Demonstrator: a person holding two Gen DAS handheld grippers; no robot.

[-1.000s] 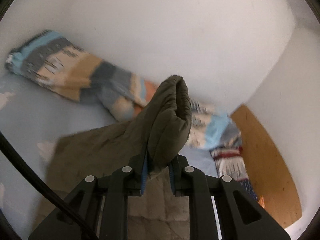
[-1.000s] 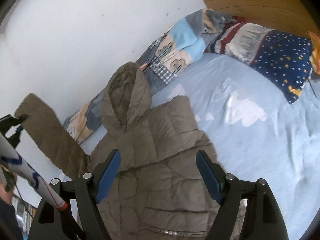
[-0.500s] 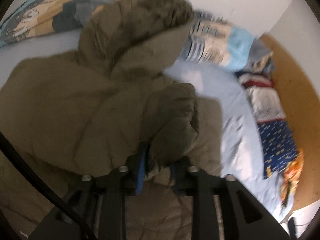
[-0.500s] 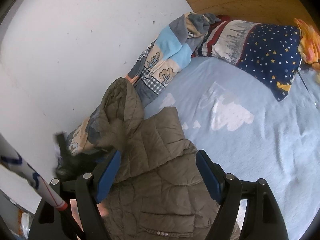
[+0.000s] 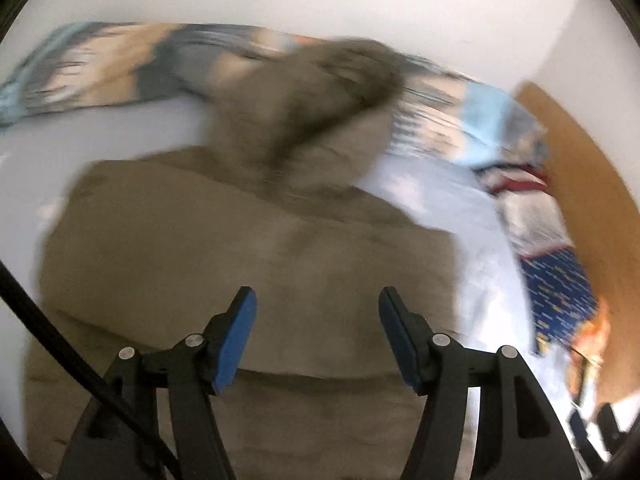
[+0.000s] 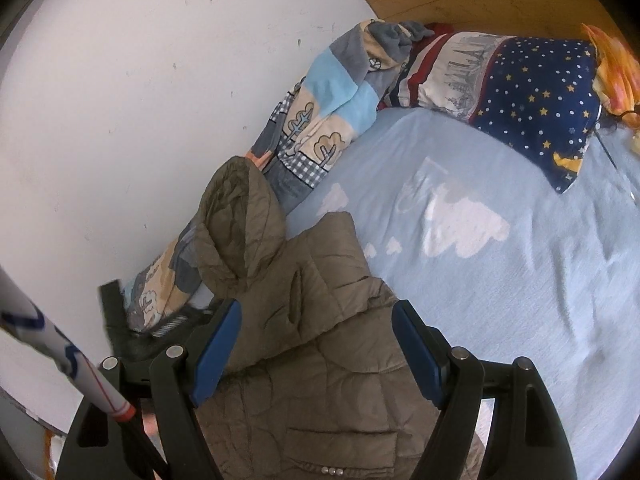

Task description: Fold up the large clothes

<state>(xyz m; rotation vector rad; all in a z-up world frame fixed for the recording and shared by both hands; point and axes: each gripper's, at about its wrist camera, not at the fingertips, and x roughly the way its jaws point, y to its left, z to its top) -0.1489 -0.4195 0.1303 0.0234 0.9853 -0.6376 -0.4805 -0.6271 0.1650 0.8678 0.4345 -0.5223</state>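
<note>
On the blue bed sheet (image 6: 520, 280) the olive puffer jacket (image 6: 320, 320) lies flat, its hood (image 6: 240, 216) toward the wall. We have just let go of the sleeve: our left gripper (image 5: 314, 324) now stands spread and empty above the jacket's back. Our right gripper (image 6: 316, 344) hovers spread too, so the sleeve fold looks done.

Bed (image 6: 520, 300) holds jacket (image 6: 320, 360), blanket (image 6: 320, 120), pillow (image 6: 532, 92).

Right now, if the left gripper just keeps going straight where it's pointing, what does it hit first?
Most likely the olive puffer jacket. The left gripper is open, and the jacket's body fills the view between and beyond its fingers. The frame is motion-blurred, so depth is uncertain, but nothing else lies in that line.
</note>
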